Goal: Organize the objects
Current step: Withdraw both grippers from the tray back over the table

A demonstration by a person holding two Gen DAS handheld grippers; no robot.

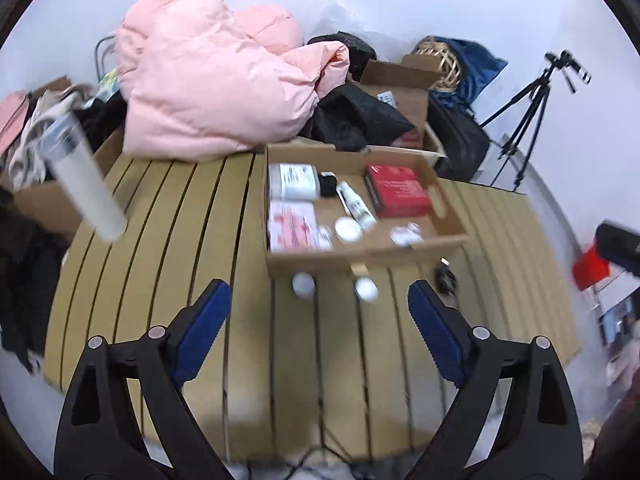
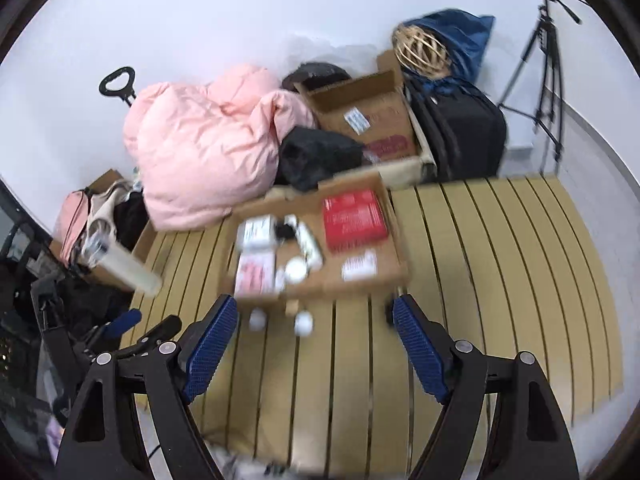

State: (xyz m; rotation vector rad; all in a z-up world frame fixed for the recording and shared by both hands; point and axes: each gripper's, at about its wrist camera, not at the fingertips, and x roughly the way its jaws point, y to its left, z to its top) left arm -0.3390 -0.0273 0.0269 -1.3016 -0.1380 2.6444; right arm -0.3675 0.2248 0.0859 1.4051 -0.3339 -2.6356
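A shallow cardboard tray (image 1: 448, 216) (image 2: 394, 236) sits on a tan slatted table (image 1: 160, 240) (image 2: 500, 264). It holds a red box (image 1: 400, 190) (image 2: 354, 216), white bottles, a white tube (image 1: 356, 204) and pink-and-white packets (image 1: 292, 226). Two small white bottles (image 1: 303, 283) (image 1: 366, 288) stand on the table just in front of the tray; they also show in the right wrist view (image 2: 258, 319) (image 2: 304, 323). My left gripper (image 1: 318, 300) is open and empty, above the table in front of them. My right gripper (image 2: 314, 320) is open and empty, likewise in front of the tray.
A pink puffy jacket (image 1: 208, 76) (image 2: 204, 144) and black bags lie behind the tray. An open cardboard box (image 2: 368, 116) and black suitcase (image 2: 460, 136) stand at the back right. A clear tall bottle (image 1: 86, 176) (image 2: 124, 264) leans at the left. A tripod (image 1: 528, 120) stands by the wall.
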